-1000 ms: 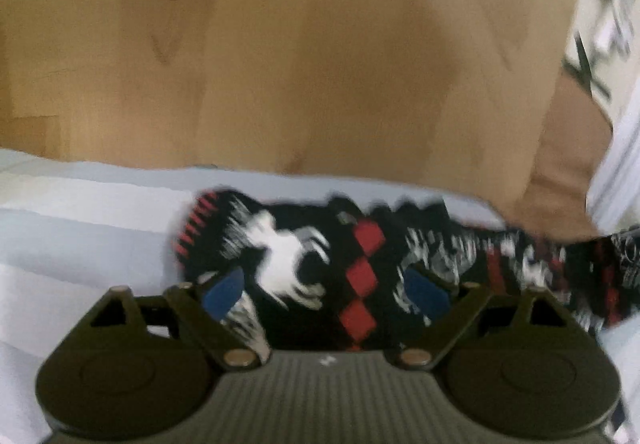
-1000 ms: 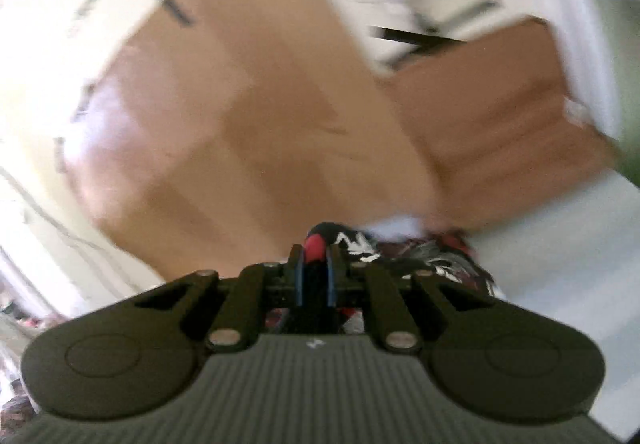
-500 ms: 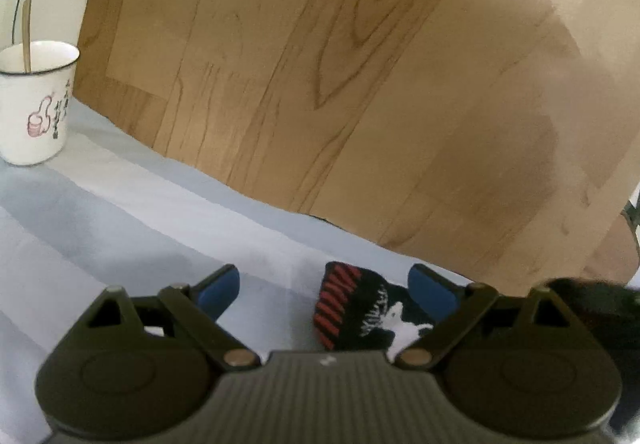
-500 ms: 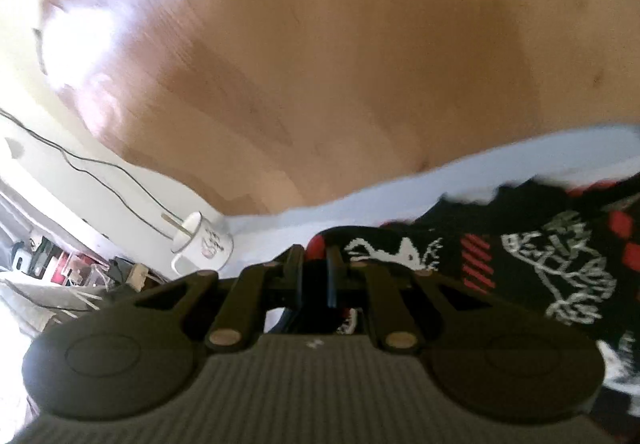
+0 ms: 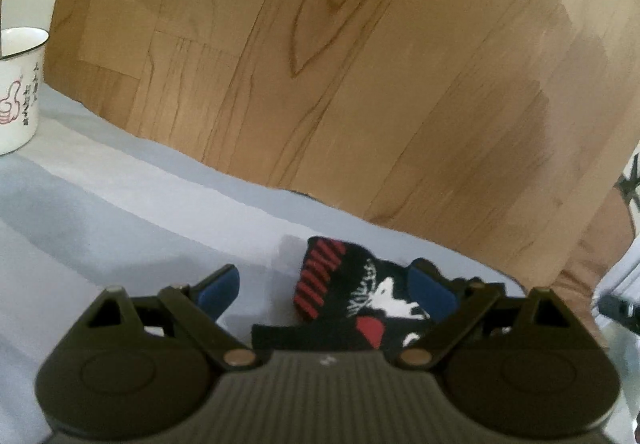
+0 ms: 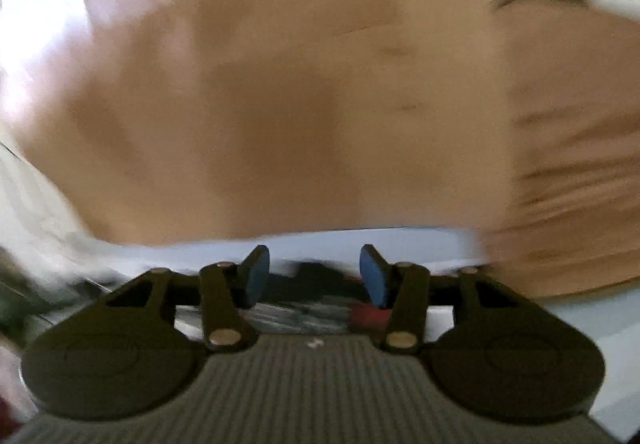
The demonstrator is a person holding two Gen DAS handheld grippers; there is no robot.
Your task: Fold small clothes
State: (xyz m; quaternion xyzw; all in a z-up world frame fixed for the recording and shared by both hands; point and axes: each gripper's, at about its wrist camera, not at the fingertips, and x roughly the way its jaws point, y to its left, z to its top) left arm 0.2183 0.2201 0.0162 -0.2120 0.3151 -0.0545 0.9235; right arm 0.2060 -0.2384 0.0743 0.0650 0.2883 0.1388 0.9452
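A black sock with red and white patterns (image 5: 352, 296) lies on the pale blue striped cloth (image 5: 120, 212), folded over on itself. My left gripper (image 5: 326, 288) stands open just above it, its blue pads (image 5: 430, 290) wide apart, and the sock's end sits between them without being pressed. In the blurred right wrist view my right gripper (image 6: 314, 276) has its jaws opening. Its blue pads (image 6: 256, 276) stand apart from the dark sock fabric (image 6: 304, 308) that lies below and between them.
A white enamel mug with a red thumbs-up print (image 5: 18, 92) stands on the cloth at the far left. Beyond the cloth's edge lies wood-pattern floor (image 5: 340, 64). A dark object (image 5: 618, 310) shows at the right edge.
My right gripper, shut on the sock a moment ago, has swung down and opened, letting it go. My left gripper stayed open and slid along, so the sock's red-striped end now sits between its pads.
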